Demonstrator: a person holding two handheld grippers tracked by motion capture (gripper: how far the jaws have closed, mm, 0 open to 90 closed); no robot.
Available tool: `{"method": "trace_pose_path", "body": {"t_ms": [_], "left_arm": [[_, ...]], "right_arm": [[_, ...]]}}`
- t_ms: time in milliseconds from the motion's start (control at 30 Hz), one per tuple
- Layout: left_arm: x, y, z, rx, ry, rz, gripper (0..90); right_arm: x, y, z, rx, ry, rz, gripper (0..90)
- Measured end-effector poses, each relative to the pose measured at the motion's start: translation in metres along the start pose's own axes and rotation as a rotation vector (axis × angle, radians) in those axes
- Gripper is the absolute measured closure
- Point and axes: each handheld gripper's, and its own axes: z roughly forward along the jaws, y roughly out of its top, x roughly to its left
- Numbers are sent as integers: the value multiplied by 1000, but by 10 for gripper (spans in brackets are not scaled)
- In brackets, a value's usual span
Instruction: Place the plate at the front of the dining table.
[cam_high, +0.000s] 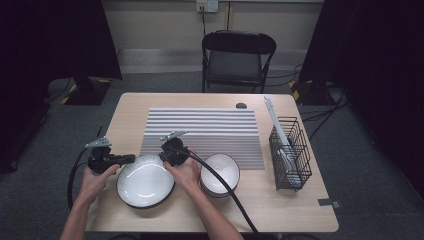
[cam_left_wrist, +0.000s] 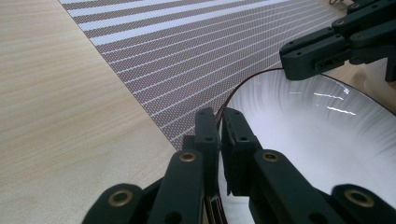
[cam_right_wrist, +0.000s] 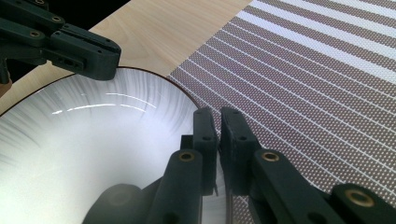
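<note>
A white plate (cam_high: 145, 181) with a thin dark rim lies on the front left of the wooden table (cam_high: 131, 112), overlapping the near edge of a striped placemat (cam_high: 205, 132). My left gripper (cam_high: 132, 158) is shut on the plate's left rim; in the left gripper view its jaws (cam_left_wrist: 219, 116) pinch the rim of the plate (cam_left_wrist: 303, 135). My right gripper (cam_high: 169, 160) is shut on the far right rim, and its jaws (cam_right_wrist: 217, 116) clamp the edge of the plate (cam_right_wrist: 93, 154). Each gripper view shows the other gripper across the plate.
A stack of white bowls (cam_high: 220, 172) sits just right of the plate, against my right hand. A black wire rack (cam_high: 290, 152) holding white items stands at the table's right edge. A small dark object (cam_high: 241, 105) lies at the far edge. A folding chair (cam_high: 237, 60) stands beyond.
</note>
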Motion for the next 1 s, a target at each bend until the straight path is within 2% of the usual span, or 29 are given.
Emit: {"method": "trace_pose_path", "body": {"t_ms": [133, 333, 433, 500, 733, 833, 900, 1000], "left_arm": [[4, -3, 0, -23, -28, -19, 862], [3, -2, 0, -19, -19, -26, 862], [1, 1, 0, 2, -7, -39, 861], [2, 0, 0, -2, -11, -48, 860], [0, 2, 2, 2, -15, -50, 777], [-1, 3, 4, 11, -3, -50, 770], [-2, 3, 4, 22, 4, -46, 774], [-1, 2, 4, 17, 8, -46, 835]], "right_arm": [[0, 0, 0, 1, 0, 5, 858], [1, 0, 0, -1, -4, 8, 858], [0, 0, 0, 0, 1, 22, 859], [-2, 0, 0, 5, 10, 47, 861], [-2, 0, 0, 4, 19, 56, 861], [-2, 0, 1, 1, 22, 60, 860], [-3, 0, 1, 2, 25, 61, 860], [-3, 0, 1, 1, 23, 55, 860]]}}
